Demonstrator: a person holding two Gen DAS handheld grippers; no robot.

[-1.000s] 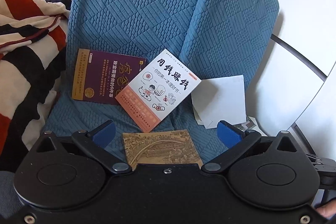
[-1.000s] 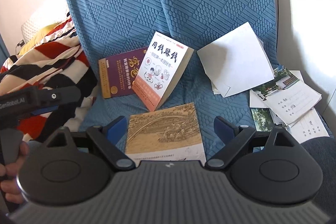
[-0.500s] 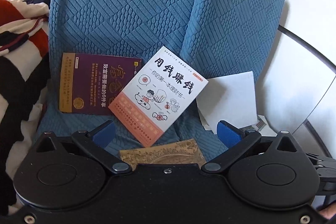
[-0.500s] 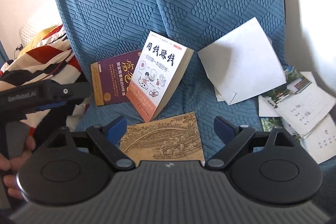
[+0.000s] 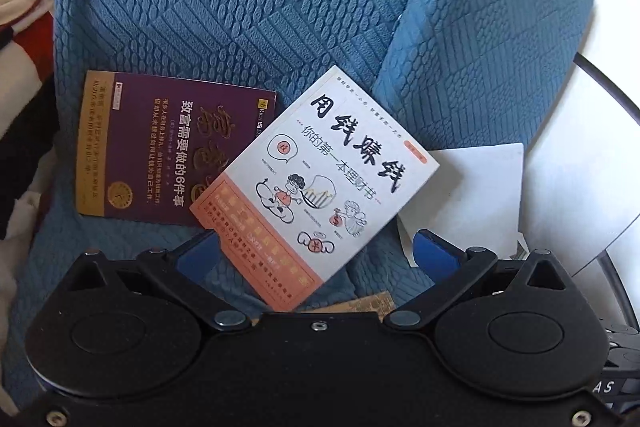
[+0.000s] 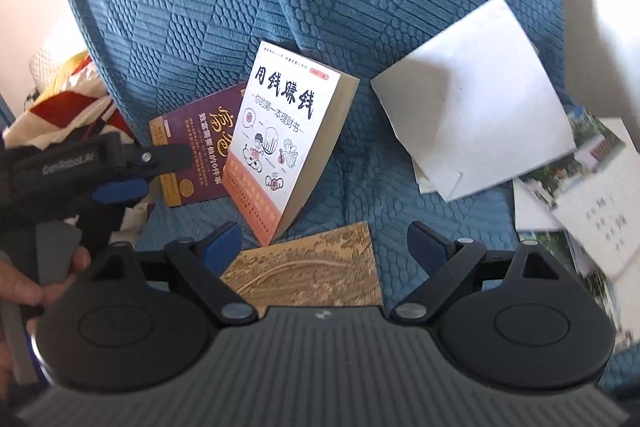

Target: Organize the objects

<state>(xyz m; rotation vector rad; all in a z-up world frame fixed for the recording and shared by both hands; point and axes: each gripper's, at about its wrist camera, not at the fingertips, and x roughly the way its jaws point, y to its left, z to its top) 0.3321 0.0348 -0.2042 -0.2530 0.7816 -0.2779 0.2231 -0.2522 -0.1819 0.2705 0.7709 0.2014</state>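
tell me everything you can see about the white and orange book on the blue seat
The white and orange book is a thick paperback: white cover with bold black Chinese characters, small cartoon drawings, an orange band along the bottom and a yellowish page block. It is closed and tilted, its lower corner on the blue seat cover, one side overlapping the purple book, its top towards the backrest. Its lower corner stands just behind the tan illustrated book. Neither gripper touches it.
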